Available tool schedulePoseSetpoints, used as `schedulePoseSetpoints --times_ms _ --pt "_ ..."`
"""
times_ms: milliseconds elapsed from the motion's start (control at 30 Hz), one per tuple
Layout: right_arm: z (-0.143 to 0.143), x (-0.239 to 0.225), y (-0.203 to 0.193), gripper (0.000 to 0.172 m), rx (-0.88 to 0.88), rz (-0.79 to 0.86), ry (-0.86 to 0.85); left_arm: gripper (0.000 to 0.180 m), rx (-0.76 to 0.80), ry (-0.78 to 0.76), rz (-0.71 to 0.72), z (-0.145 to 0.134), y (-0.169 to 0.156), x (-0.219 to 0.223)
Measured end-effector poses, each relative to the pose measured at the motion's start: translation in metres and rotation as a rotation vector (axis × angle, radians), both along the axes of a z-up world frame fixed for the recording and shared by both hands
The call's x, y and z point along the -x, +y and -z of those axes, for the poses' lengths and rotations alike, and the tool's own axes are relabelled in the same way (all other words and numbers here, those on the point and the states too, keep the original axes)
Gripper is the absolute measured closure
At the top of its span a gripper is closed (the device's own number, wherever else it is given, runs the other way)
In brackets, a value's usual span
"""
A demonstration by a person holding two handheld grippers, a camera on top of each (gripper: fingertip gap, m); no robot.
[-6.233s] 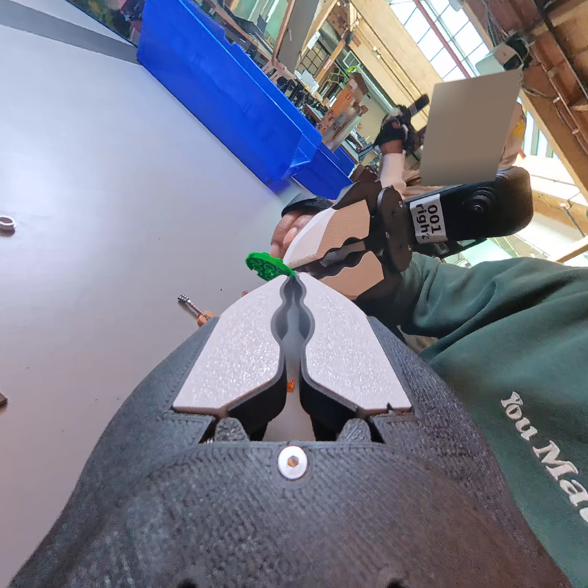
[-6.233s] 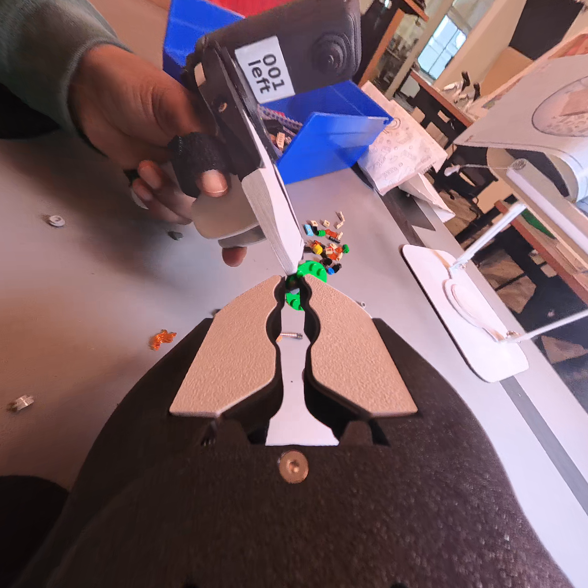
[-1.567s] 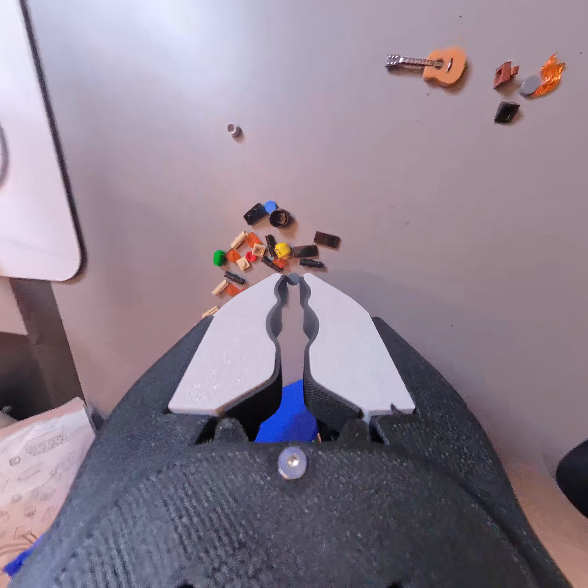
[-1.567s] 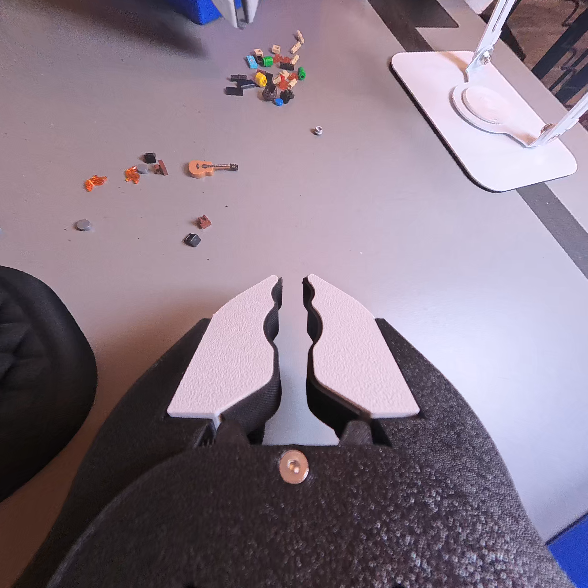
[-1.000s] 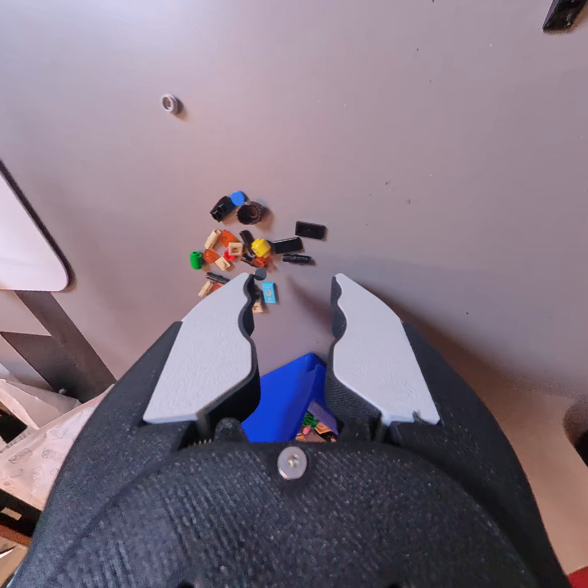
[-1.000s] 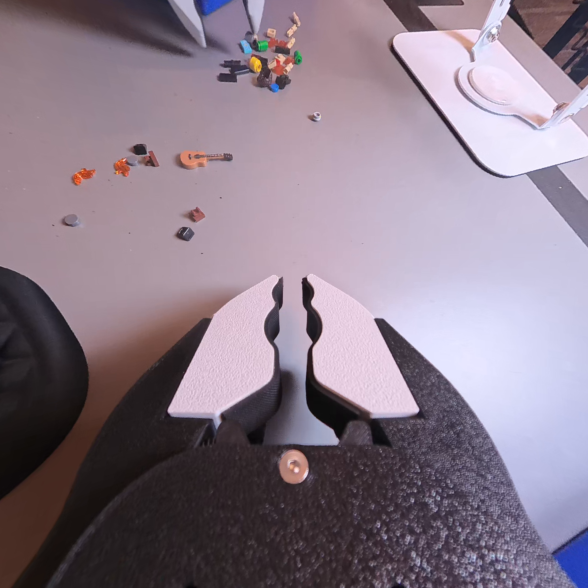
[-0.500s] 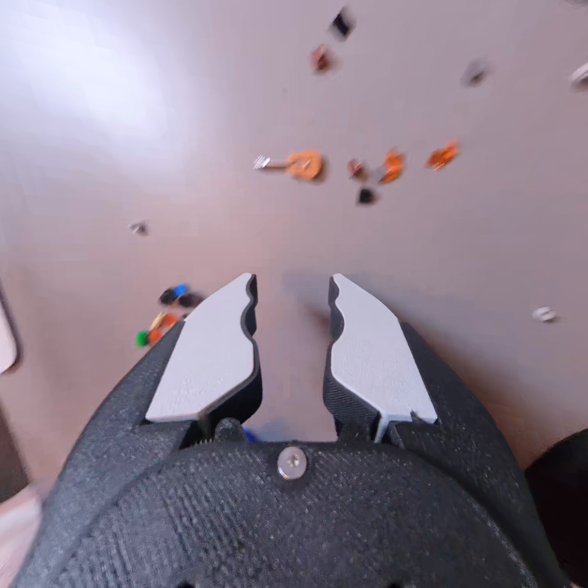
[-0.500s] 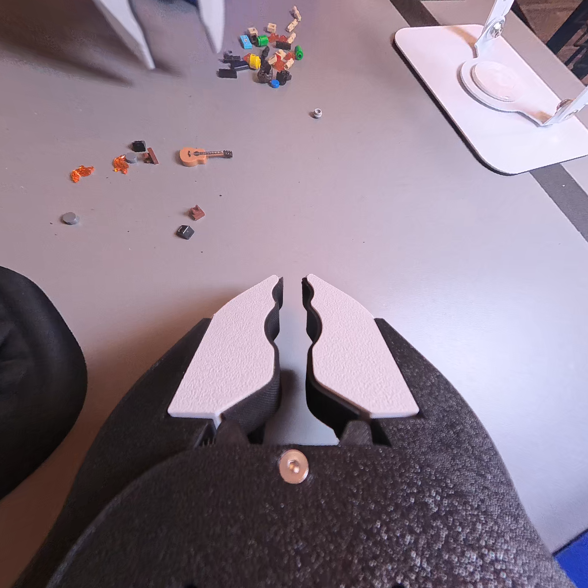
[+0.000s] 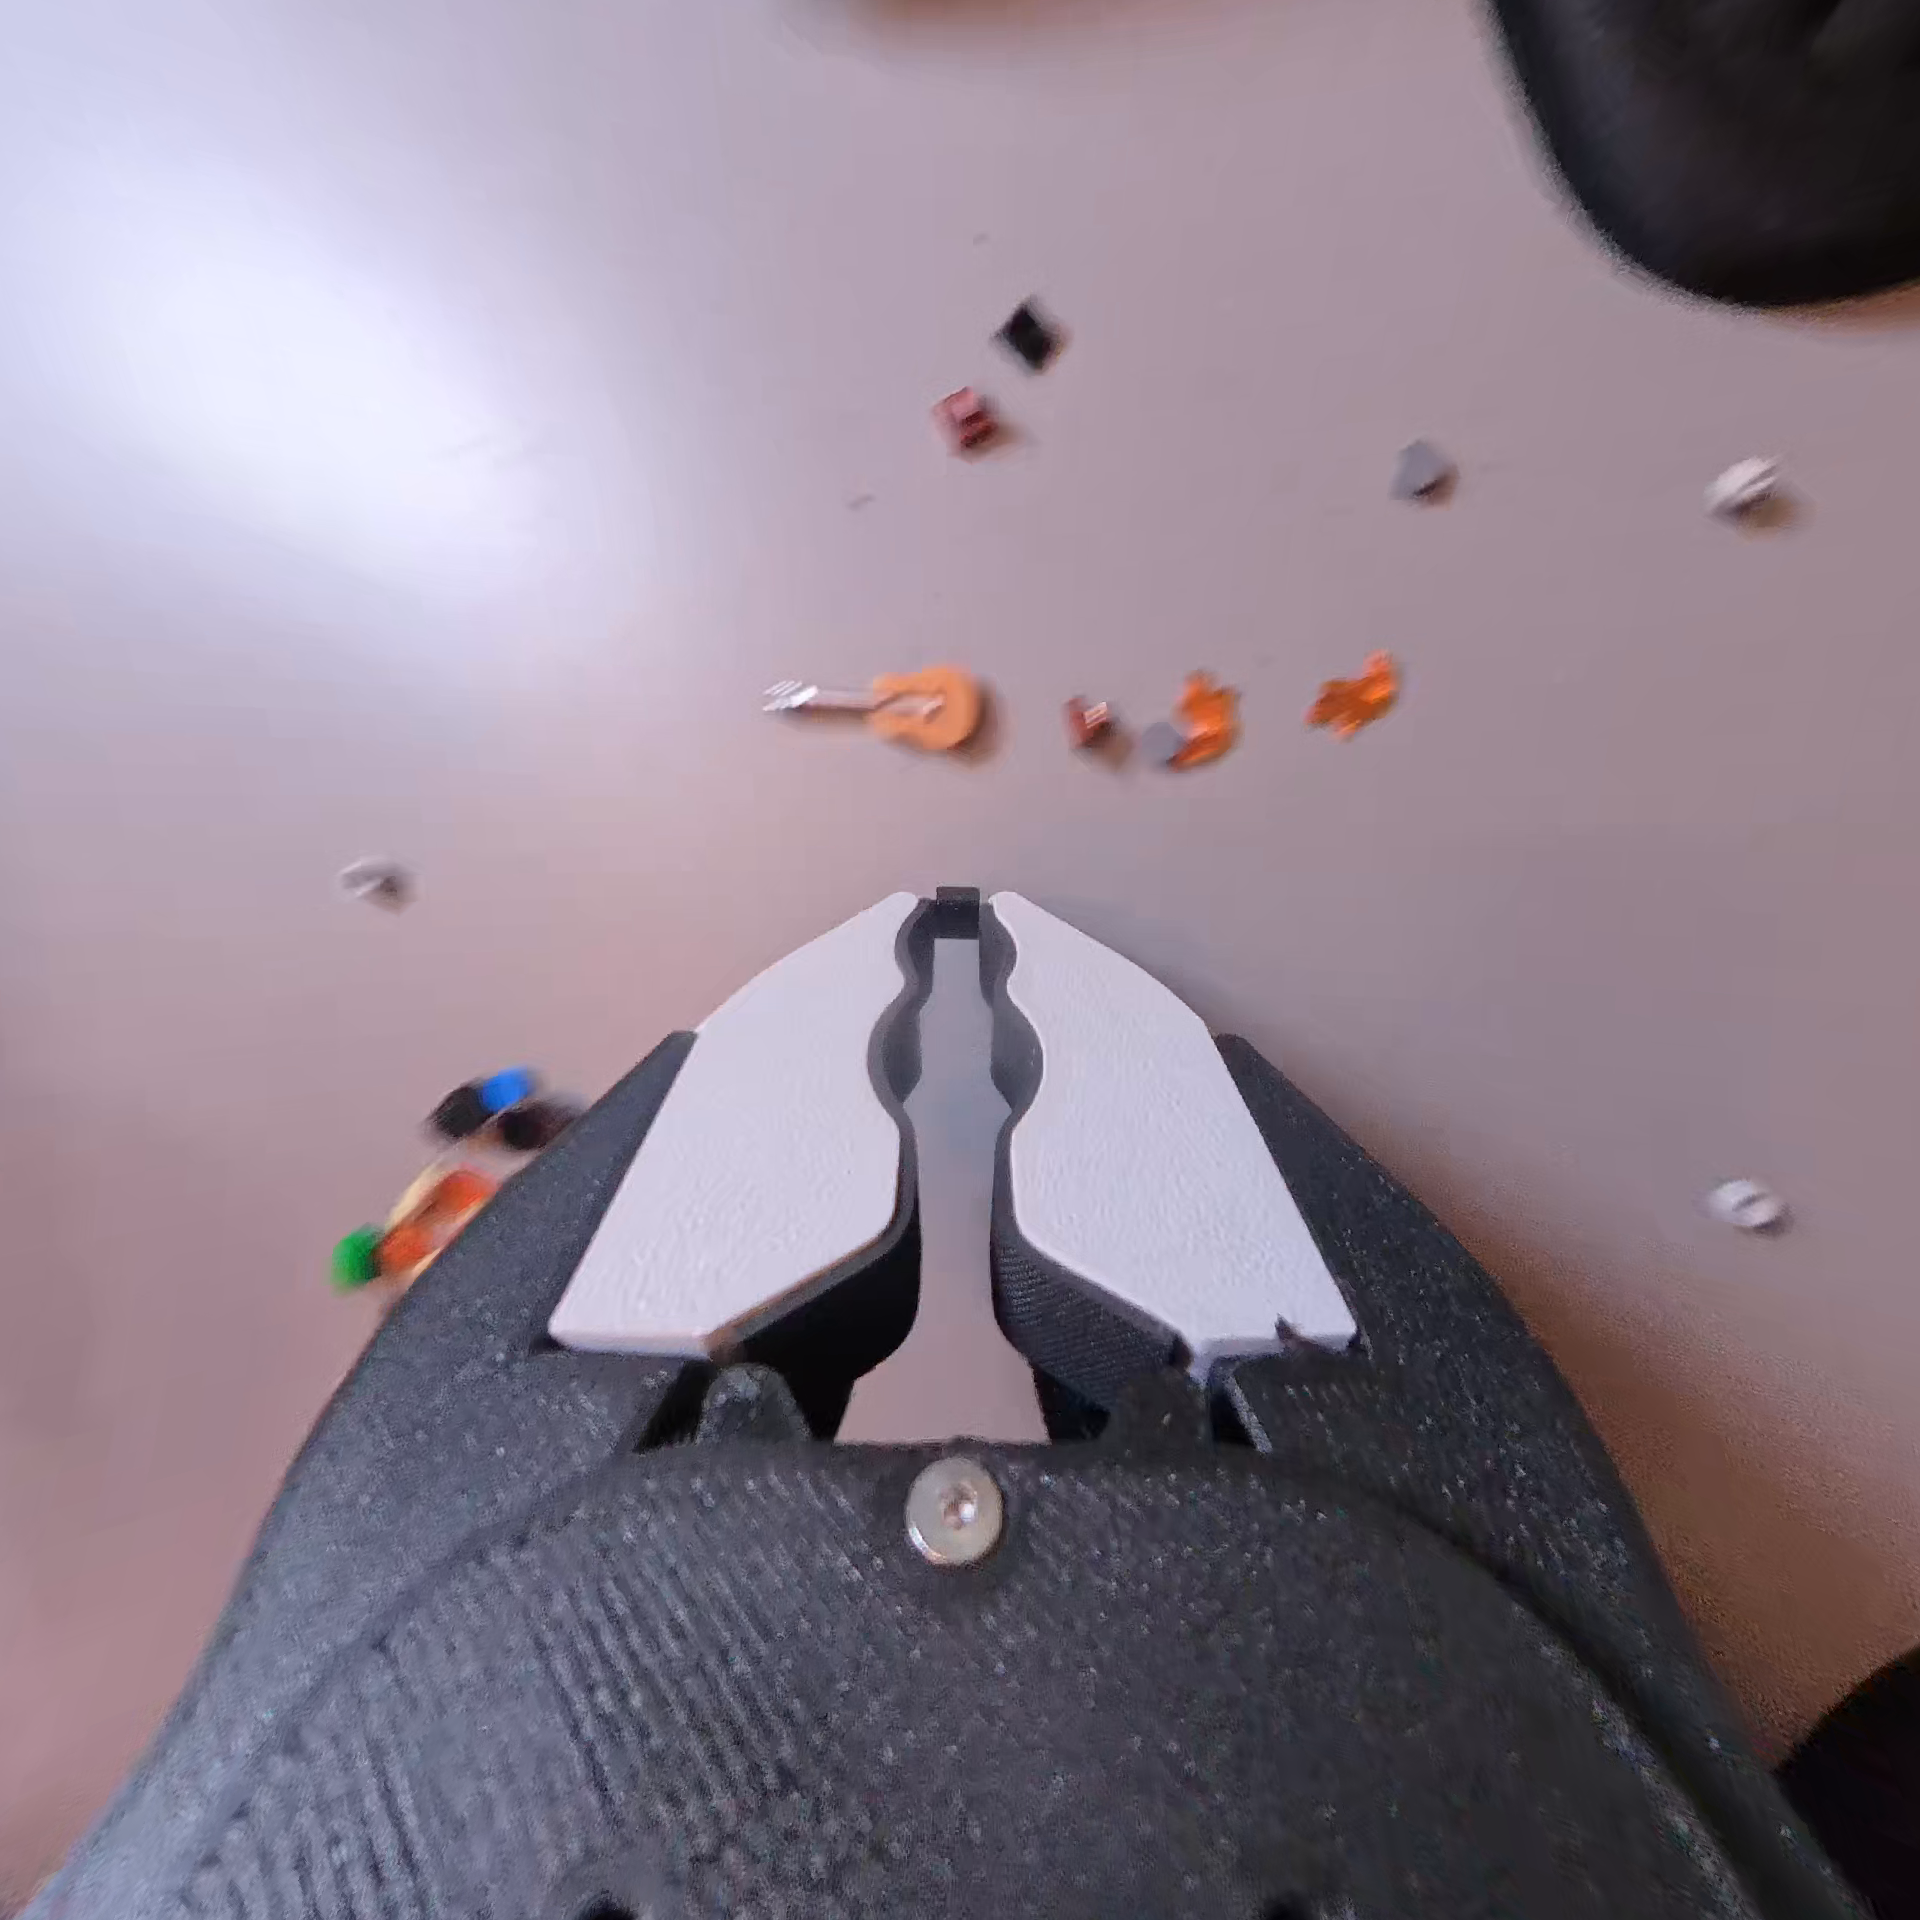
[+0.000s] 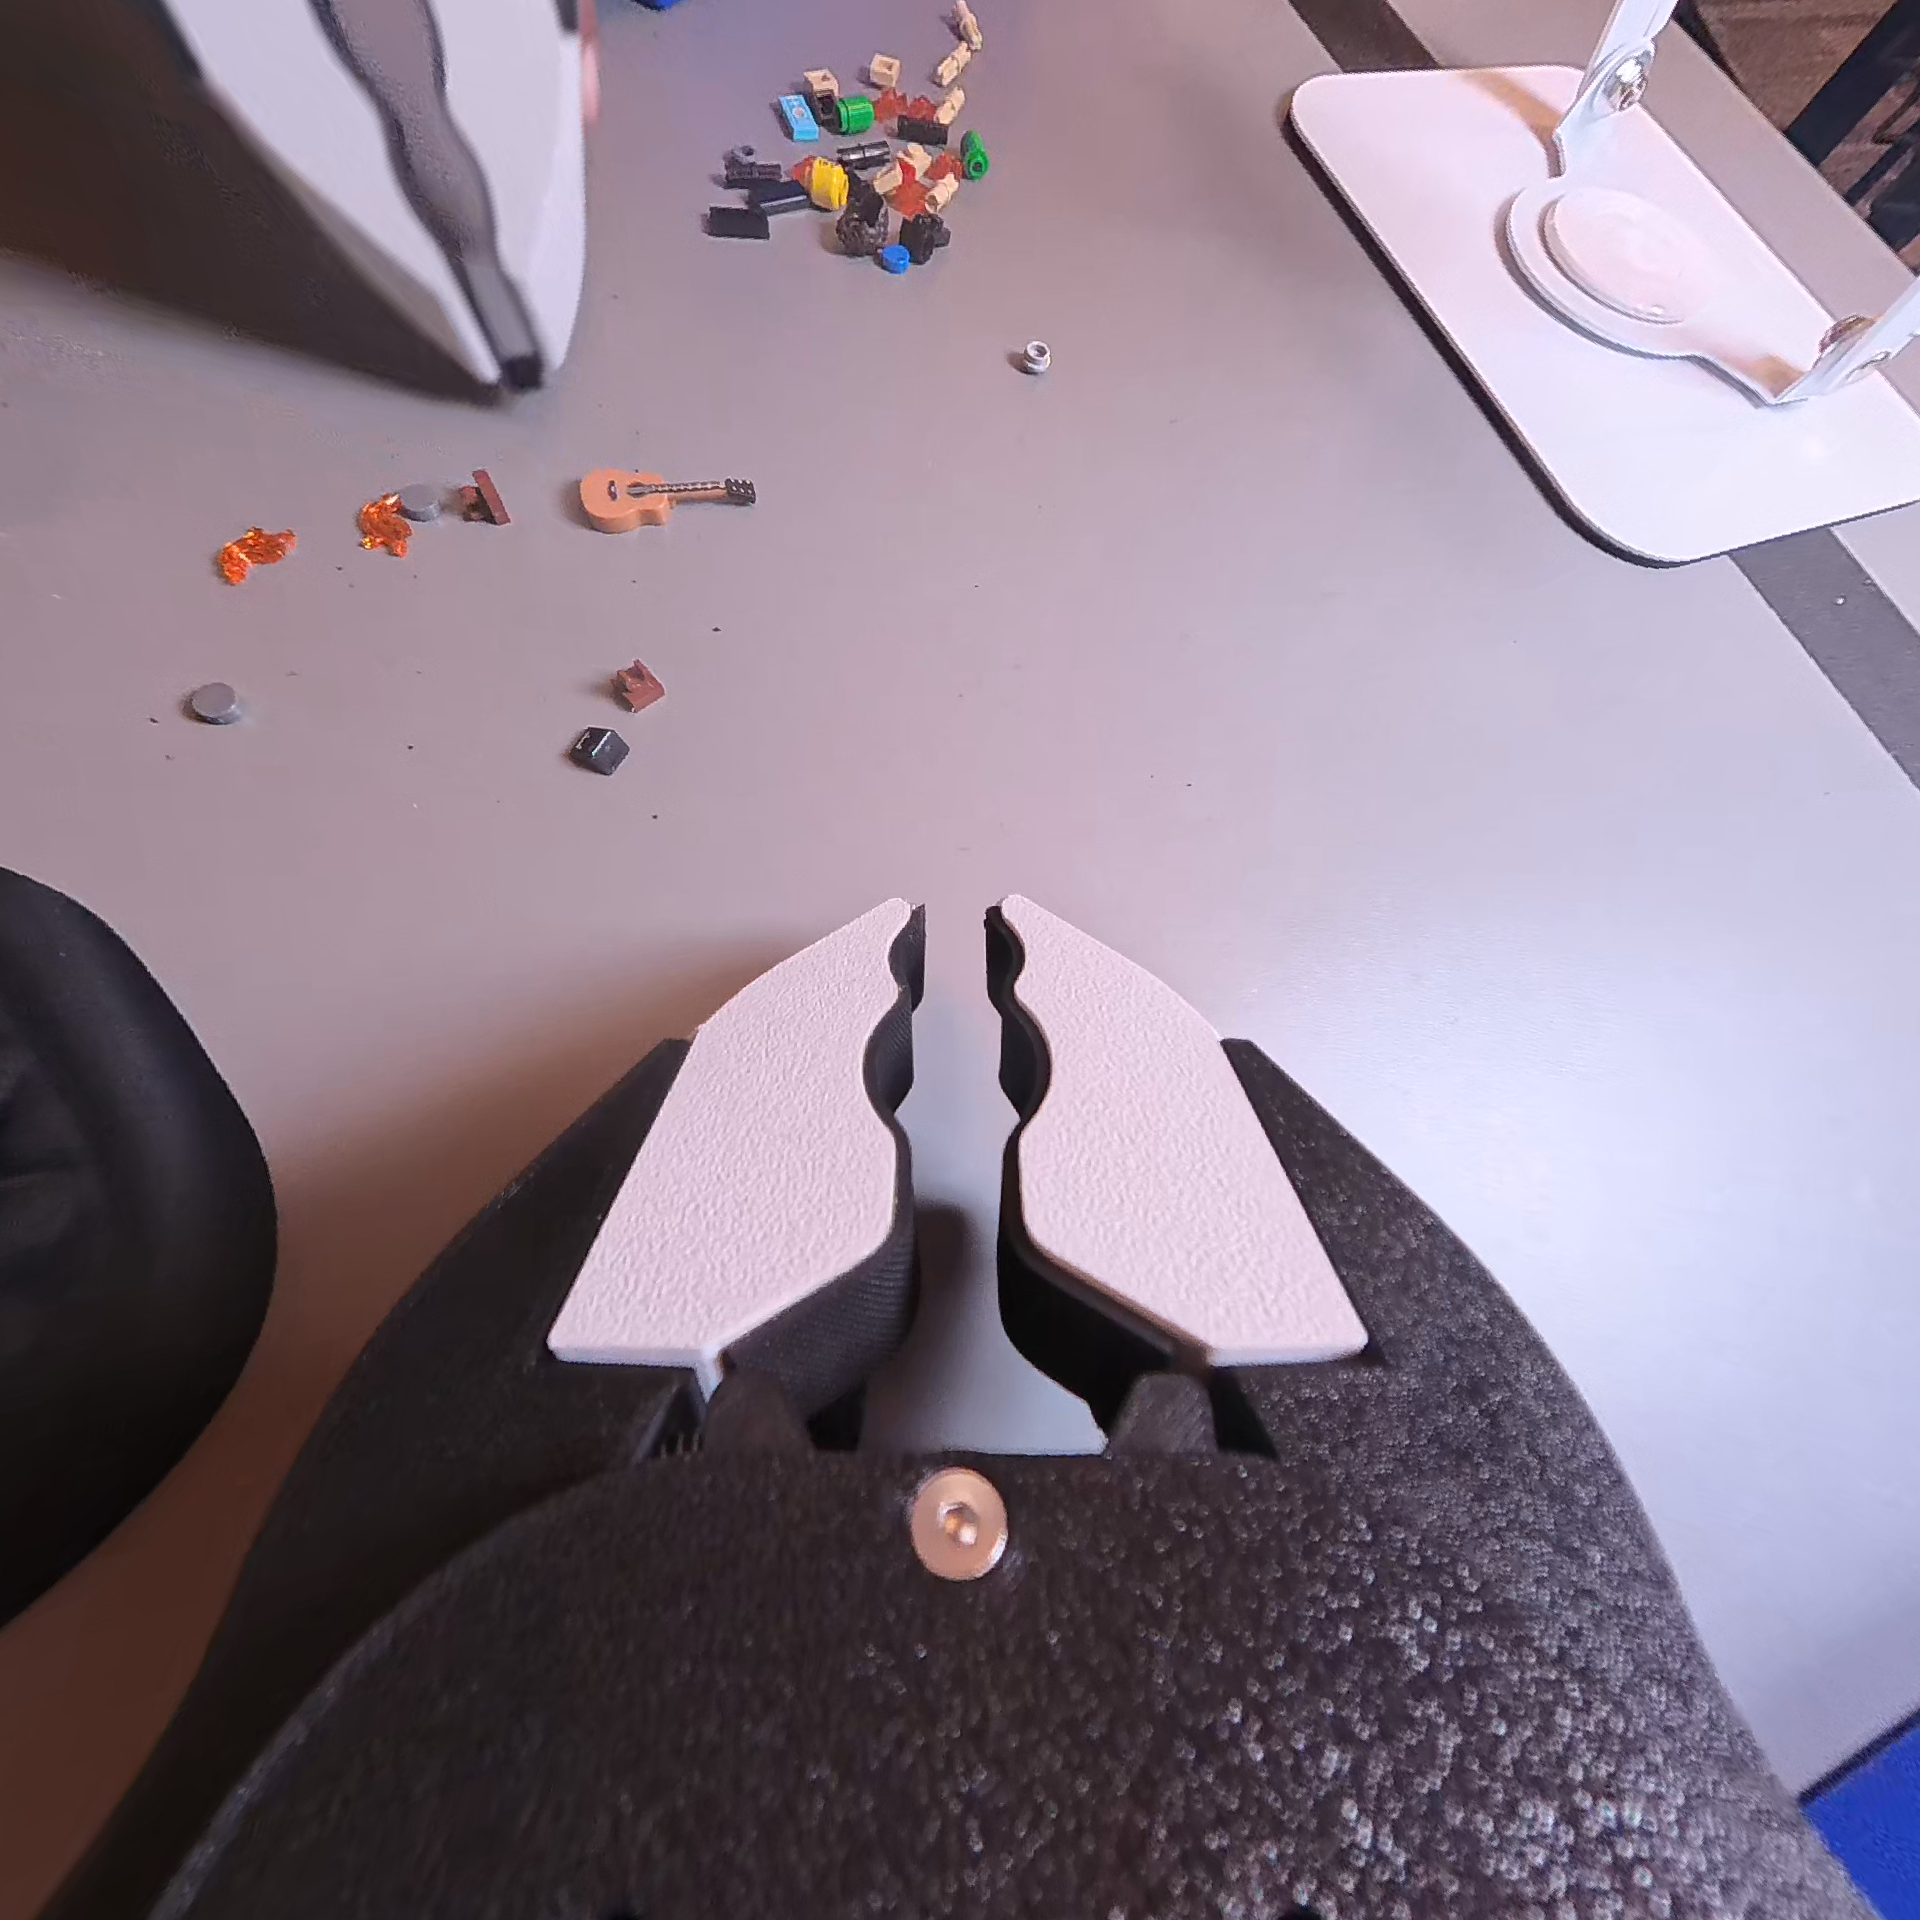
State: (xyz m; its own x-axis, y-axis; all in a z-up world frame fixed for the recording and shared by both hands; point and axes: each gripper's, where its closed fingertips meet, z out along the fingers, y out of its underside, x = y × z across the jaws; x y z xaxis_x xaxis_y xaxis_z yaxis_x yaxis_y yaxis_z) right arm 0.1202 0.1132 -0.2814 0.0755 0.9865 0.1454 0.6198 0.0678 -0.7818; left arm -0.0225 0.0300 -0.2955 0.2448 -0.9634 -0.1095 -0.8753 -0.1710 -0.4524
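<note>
Left wrist view, left tongs nipping small black piece at tips, right tongs slightly apart, bare.

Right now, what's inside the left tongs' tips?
A small black piece sits pinched between the tips of the left tongs, standing slightly proud of them. Its lower part is covered by the fingers, so its full shape cannot be seen. Behind it lies only grey table.

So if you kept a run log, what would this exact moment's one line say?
left jaws: shut on small black piece | right jaws: open, empty, above grey table | nearby: toy guitar, pile of small bricks
</note>
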Motion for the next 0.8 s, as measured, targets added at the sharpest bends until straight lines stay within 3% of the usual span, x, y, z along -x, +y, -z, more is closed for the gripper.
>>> schedulePoseSetpoints --times_ms 133,333,400,600,733,800 --pt "0.001 0.001 -0.001 0.161 0.005 -0.003 -0.002 0.171 -0.184 0.282 -0.057 -0.021 0.049 0.068" --pt "0.003 0.001 -0.001 0.161 0.002 0.000 -0.011 0.149 -0.016 0.429 -0.100 -0.010 0.061 0.099" --pt "0.002 0.000 0.001 0.161 0.003 0.005 -0.004 0.145 -0.024 0.457 -0.080 -0.009 0.060 0.098" --pt "0.001 -0.001 0.001 0.161 0.003 0.006 -0.004 0.134 -0.015 0.390 -0.035 -0.007 0.048 0.072" --pt "0.001 0.000 0.000 0.161 0.001 0.002 -0.006 0.143 0.033 0.075 0.040 -0.016 0.027 0.007" --pt "0.002 0.000 0.000 0.161 0.002 0.003 -0.009 0.150 0.041 0.007 0.074 -0.013 0.019 -0.014"
